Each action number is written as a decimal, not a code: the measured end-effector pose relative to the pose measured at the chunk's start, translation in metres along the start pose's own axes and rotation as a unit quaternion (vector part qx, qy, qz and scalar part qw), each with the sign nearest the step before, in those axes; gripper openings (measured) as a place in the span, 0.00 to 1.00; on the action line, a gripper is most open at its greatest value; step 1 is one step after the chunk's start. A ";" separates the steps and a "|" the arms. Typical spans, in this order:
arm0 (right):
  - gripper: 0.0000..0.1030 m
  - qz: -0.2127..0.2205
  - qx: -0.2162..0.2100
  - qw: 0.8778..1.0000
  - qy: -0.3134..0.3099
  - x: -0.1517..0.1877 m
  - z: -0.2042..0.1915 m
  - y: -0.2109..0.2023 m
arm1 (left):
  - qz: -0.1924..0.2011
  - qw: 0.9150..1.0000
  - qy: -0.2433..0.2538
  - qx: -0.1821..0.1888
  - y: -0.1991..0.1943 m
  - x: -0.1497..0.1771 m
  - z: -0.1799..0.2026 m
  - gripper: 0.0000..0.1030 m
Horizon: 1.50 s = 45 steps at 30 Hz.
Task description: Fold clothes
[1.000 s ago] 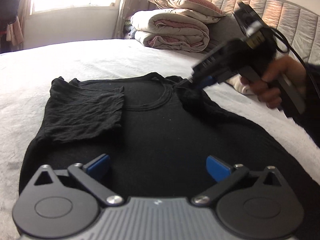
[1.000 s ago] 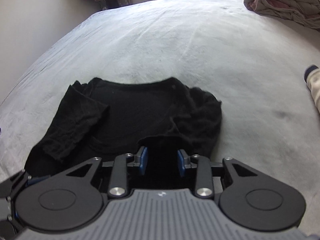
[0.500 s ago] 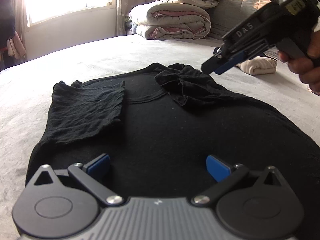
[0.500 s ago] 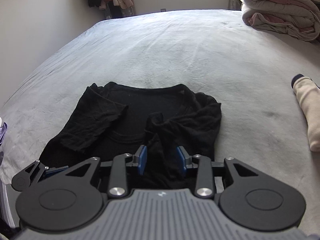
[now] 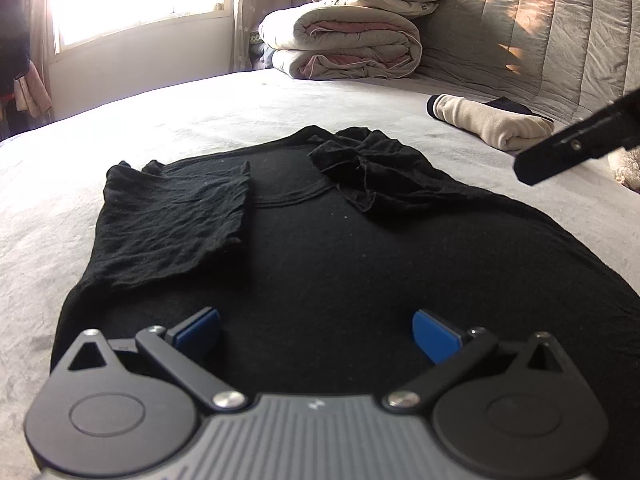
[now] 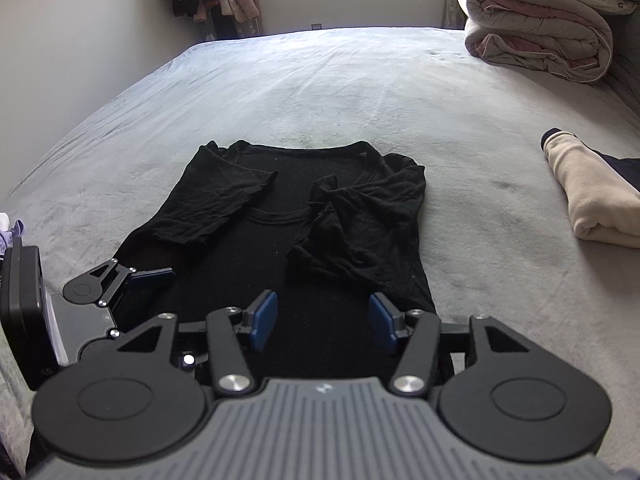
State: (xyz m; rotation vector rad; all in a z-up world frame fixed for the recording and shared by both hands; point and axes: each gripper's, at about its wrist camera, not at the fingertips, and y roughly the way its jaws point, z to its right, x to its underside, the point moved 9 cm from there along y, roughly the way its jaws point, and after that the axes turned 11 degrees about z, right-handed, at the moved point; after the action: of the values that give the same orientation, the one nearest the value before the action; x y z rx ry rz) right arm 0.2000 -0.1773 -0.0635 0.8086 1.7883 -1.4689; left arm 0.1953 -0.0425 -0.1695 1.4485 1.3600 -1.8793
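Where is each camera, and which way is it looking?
Left wrist: sits on the left gripper, low over the shirt's hem, looking up it toward the headboard; the right gripper's tip shows at right.
Right wrist: sits on the right gripper, higher, looking across the bed toward the far wall; the left gripper shows at left.
Both see the shirt, duvet and cream roll.

Left claw (image 5: 316, 330) and right claw (image 6: 323, 322), both spread wide, empty.
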 end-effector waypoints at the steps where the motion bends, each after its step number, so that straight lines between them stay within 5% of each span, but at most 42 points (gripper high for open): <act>1: 0.58 0.002 0.006 1.000 0.001 0.004 0.001 -0.004 | 0.000 1.000 0.000 0.000 0.000 0.000 0.000 1.00; 5: 0.58 -0.009 0.042 0.999 -0.002 0.029 0.006 -0.024 | 0.000 1.000 0.000 0.000 0.000 0.000 0.000 1.00; 20: 0.58 -0.026 0.006 1.000 0.010 0.052 0.014 -0.046 | 0.002 1.000 -0.006 0.006 0.002 0.000 0.000 1.00; 28: 0.58 -0.026 0.037 0.999 -0.016 0.077 0.018 -0.075 | 0.001 1.000 -0.002 0.004 0.002 0.000 0.000 1.00; 36: 0.58 -0.031 0.056 0.997 0.032 0.097 -0.003 -0.079 | 0.001 1.000 -0.001 0.004 0.001 0.000 0.001 1.00; 45: 0.58 -0.051 0.074 0.996 0.008 0.107 -0.028 -0.092 | 0.001 1.000 -0.001 0.004 0.001 0.000 0.001 1.00</act>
State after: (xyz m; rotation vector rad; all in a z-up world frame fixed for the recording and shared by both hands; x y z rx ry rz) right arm 0.0605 -0.1609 -0.0949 0.8156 1.7708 -1.6824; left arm 0.1956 -0.0444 -0.1699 1.4522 1.3506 -1.8863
